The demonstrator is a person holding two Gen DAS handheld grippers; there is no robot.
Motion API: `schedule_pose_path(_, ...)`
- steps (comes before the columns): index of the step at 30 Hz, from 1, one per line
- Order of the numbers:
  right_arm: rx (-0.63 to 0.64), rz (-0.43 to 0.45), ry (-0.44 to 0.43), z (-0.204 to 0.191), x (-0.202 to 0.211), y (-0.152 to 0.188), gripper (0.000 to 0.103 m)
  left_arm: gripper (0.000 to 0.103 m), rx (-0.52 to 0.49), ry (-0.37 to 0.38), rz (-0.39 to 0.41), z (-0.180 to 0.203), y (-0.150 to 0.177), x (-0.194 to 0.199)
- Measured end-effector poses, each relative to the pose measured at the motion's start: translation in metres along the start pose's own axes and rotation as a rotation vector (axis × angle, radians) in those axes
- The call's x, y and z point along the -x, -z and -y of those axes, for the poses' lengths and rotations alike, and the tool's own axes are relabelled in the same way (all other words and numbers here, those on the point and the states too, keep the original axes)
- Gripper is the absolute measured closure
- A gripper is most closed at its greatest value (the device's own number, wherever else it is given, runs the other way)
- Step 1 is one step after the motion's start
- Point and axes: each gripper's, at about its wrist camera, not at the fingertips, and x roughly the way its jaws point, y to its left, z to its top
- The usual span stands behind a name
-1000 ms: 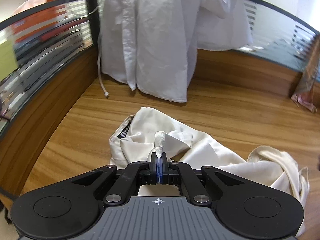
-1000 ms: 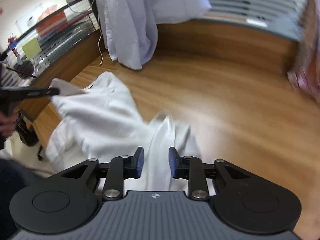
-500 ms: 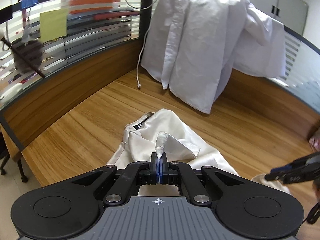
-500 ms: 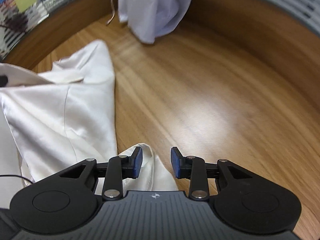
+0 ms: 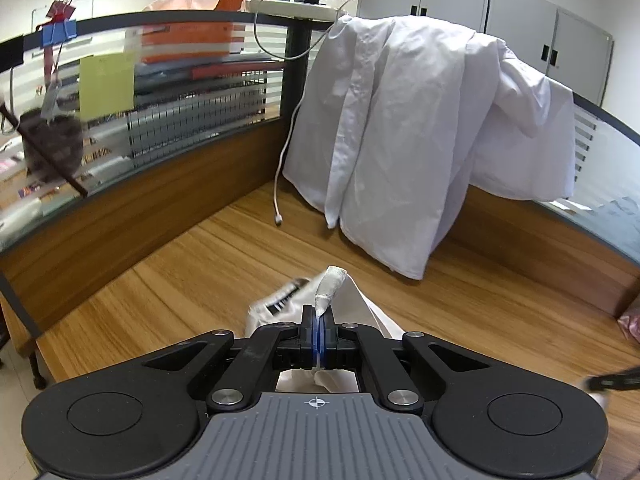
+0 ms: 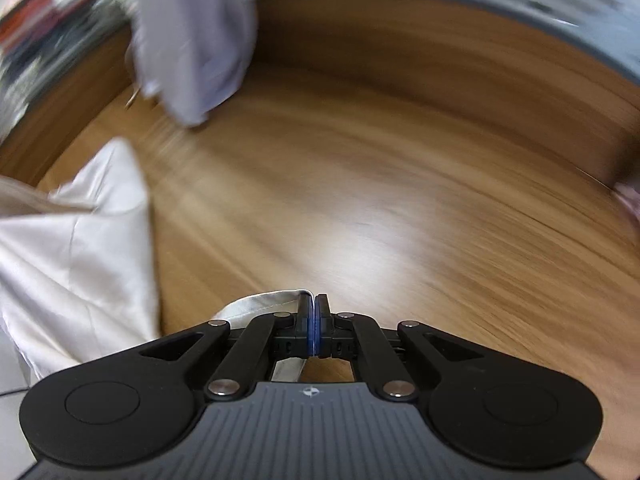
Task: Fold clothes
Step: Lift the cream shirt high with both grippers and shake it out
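Observation:
A cream satin garment (image 5: 360, 308) hangs below my left gripper (image 5: 319, 312), which is shut on a pinched fold of it, held above the wooden desk (image 5: 200, 272). In the right wrist view the same garment (image 6: 76, 248) spreads at the left, lifted off the desk. My right gripper (image 6: 314, 304) is shut on the garment's hem edge (image 6: 264, 300), low over the desk. The right wrist view is motion-blurred.
A white coat (image 5: 420, 140) is draped over the glass partition at the back; it also shows in the right wrist view (image 6: 192, 40). A white charging cable (image 5: 280, 184) dangles beside it. A wood-and-glass partition (image 5: 120, 200) rims the desk. A pink bag (image 5: 632, 320) lies at the right.
My right gripper has closed on the garment's hem. My left gripper has lifted its fold higher and tilted up, so less cloth shows under it.

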Motion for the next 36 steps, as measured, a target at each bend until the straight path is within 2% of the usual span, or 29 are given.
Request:
schedule_pose_path(7, -0.255, 0.081, 0.074, 0.052, 0.074, 0.067, 0.102, 0.1, -0.044, 0.024, -0.07, 0.005, -0.026, -0.018)
schedule_pose_path(12, -0.374, 0.117, 0.121, 0.055, 0.105, 0.119, 0.101, 0.1, -0.141, 0.078, -0.089, 0.019, -0.039, -0.029)
schedule_pose_path(16, -0.41, 0.165, 0.137, 0.036, 0.119, 0.157, 0.098, 0.1, -0.206, 0.13, -0.1, 0.03, -0.045, -0.035)
schedule_pose_path(20, -0.411, 0.217, 0.151, 0.0, 0.122, 0.186, 0.094, 0.1, -0.264, 0.166, -0.108, 0.038, -0.045, -0.042)
schedule_pose_path(23, -0.414, 0.218, 0.134, -0.026, 0.117, 0.203, 0.089, 0.1, -0.291, 0.18, -0.113, 0.041, -0.046, -0.045)
schedule_pose_path(27, -0.428, 0.184, 0.058, -0.055, 0.095, 0.223, 0.08, 0.1, -0.319, 0.191, -0.102, 0.041, -0.047, -0.046)
schedule_pose_path(31, -0.422, 0.139, 0.008, -0.075, 0.071, 0.235, 0.066, 0.1, -0.335, 0.205, -0.093, 0.039, -0.047, -0.046)
schedule_pose_path(36, -0.442, 0.128, -0.042, -0.085, 0.051, 0.24, 0.066, 0.1, -0.355, 0.224, -0.077, 0.038, -0.047, -0.046)
